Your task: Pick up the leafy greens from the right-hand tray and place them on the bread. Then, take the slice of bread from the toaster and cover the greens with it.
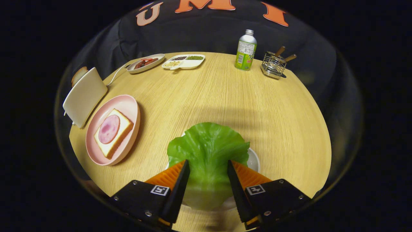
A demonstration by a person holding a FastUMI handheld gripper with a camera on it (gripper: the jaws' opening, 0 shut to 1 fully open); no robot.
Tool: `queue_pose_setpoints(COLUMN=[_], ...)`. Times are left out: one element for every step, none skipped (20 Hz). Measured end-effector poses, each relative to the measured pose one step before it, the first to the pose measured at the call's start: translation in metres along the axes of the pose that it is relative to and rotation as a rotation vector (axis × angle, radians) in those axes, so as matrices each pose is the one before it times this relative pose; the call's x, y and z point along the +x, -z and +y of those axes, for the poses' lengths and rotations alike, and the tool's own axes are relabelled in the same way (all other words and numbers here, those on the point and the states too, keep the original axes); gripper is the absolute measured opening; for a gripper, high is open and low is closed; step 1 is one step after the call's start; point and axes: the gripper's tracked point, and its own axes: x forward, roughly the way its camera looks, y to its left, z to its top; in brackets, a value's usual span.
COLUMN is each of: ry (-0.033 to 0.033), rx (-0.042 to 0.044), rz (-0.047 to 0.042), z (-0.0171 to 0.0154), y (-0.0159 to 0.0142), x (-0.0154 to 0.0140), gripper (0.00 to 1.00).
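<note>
2 task steps remain unfinished at this moment. Gripper (207,166) with its fingers spread apart on either side of the leafy greens (207,146), straddling the leaf without pressing on it; the grasp appears not yet made. The greens, 1 broad, ruffled, glossy leaf with a pale central rib, lie on a small white tray (254,159) at the near centre of the round, wood-grain table (225,96). To the left, a pink oval plate (127,103) carries 1 square slice of bread (120,133) topped with a round pink slice of ham (108,129); no greens lie on it. Far left, a smooth cream toaster (84,96) holds the second slice (79,74), its browned crust protruding. Along the far edge stand 2 shallow dishes (183,61), a metal-capped bottle (245,50) and a wire caddy (273,64).
</note>
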Motion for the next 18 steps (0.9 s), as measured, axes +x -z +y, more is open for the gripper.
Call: queue_pose_setpoints(ry=[0.00593,-0.00042,0.00291,-0.00037,-0.00338,-0.00155,-0.00097,-0.00573,-0.01107,-0.01311,-0.01524,-0.00703,-0.01021,-0.00717,-0.01322,-0.01381,-0.01506,-0.01745], rx=[-0.00255,-0.00212,-0.00395,0.00585,0.00655,0.01945,0.01962,0.01403,0.01420,0.01421,0.00452,0.00071,-0.00577,-0.00831,-0.00759,-0.00648,-0.00645,-0.00651], rz=[-0.01519,-0.00425,-0.01216,-0.01154,-0.01017,-0.00119,-0.00864,-0.02304,-0.02428,-0.02413,-0.02248,-0.02055,-0.02398,-0.02182,-0.02247,-0.02030,-0.01945,-0.01697], z=[-0.00090,0.00042,-0.00159,-0.00042,0.00041,-0.00056,-0.00195,-0.00028,0.00200,0.00383,0.00325,0.00322,0.00382,0.00455,0.00608,0.00747,0.00712,0.00907], y=[-0.00233,-0.00082,-0.00129,-0.00145,-0.00112,-0.00127,-0.00218,-0.00622,-0.00557,-0.00698,-0.00489,-0.00622,-0.00721,-0.00730,-0.00672,-0.00819,-0.00726,-0.00756], x=[-0.00068,0.00031,0.00122,0.00008,0.00140,-0.00122,-0.00129,-0.00235,-0.00499,-0.00460,-0.00522,-0.00557,-0.00558,-0.00600,-0.00441,-0.00555,-0.00473,-0.00376], gripper=[0.59,0.52,0.36,0.26,0.16,0.12,0.06,0.03,0.03,0.02,0.02,0.02,0.02,0.02,0.01,0.02,0.02,0.02])
